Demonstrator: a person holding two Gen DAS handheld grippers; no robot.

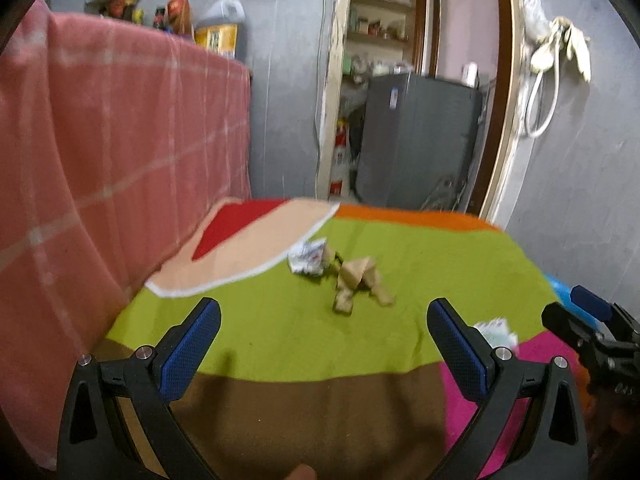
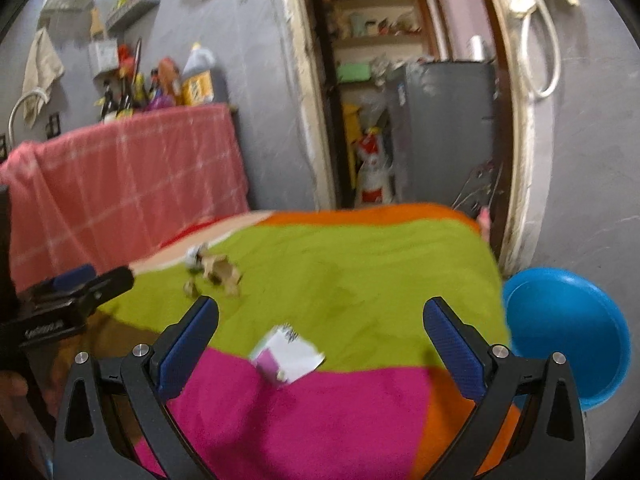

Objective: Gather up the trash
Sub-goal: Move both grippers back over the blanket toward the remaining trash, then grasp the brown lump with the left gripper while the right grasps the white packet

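Grey walls and an open doorway stand behind a bed spread with a patchwork blanket of green, brown, pink and orange. On the green patch, at mid-frame in the left wrist view, lies a heap of crumpled brown paper scraps, touching a crumpled white wrapper at its upper left; both are blurred. A flat white and purple paper packet lies at lower centre of the right wrist view, on the seam between green and pink. At the right edge of that view, beside the bed, sits a blue plastic basin; nothing shows inside it. The left gripper hovers over the blanket with its jaws spread wide and nothing between them. The right gripper is likewise wide open and bare, the packet lying below its gap. A pink checked cloth hangs at left.
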